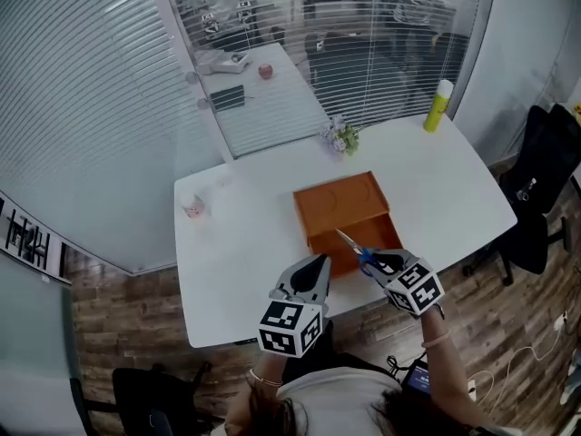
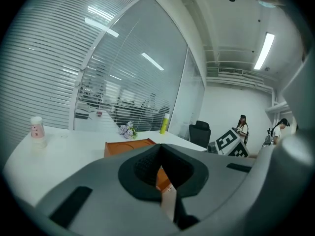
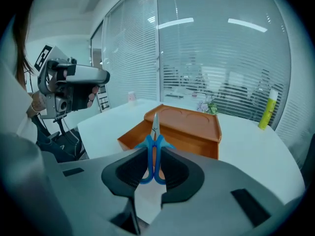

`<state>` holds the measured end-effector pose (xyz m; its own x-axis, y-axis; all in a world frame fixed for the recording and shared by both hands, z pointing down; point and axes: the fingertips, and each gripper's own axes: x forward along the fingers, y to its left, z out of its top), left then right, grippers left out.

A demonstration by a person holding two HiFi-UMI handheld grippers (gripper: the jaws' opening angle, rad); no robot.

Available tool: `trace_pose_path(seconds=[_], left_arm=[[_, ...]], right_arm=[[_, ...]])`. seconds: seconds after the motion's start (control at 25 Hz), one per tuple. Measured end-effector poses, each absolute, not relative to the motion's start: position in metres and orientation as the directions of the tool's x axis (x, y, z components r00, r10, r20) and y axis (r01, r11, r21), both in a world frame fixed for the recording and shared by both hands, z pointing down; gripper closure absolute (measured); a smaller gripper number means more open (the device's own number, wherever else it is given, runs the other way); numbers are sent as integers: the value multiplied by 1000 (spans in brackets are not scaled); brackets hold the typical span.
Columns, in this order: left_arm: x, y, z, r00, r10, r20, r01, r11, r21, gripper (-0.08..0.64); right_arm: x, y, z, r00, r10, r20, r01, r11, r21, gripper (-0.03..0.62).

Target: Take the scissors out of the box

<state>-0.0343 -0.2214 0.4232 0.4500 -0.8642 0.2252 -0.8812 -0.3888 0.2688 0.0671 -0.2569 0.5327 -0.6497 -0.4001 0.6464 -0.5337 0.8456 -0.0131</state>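
1. We see the right gripper [image 3: 153, 154] closed on the scissors [image 3: 153, 149]: its two jaws press on the blue handles from both sides, and the blades point forward, toward the box [image 3: 189, 127].
2. In the head view the scissors [image 1: 356, 250] are in the air over the near, open part of the orange box [image 1: 340, 203], at the tip of the right gripper [image 1: 386, 263]. We judge that they are lifted free of the box, though they hang above it and not beside it.
3. The left gripper [image 2: 158, 151] has its jaws together and holds nothing. In the head view it hovers just beside the near left corner of the box, over the white table [image 1: 231, 271].
4. So we think the main part is done: the scissors are grasped and raised.
5. What is left, in our judgement, is to carry them away from the box and put them on the table.
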Motion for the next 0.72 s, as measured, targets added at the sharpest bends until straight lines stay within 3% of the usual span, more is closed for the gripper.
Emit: trace_pose_path(seconds=[0.72], left_arm=[[-20, -187, 394, 429, -884, 184, -901, -405, 154, 543]], right_arm=[[79, -218, 460, -669, -622, 407, -690, 723, -32, 480]])
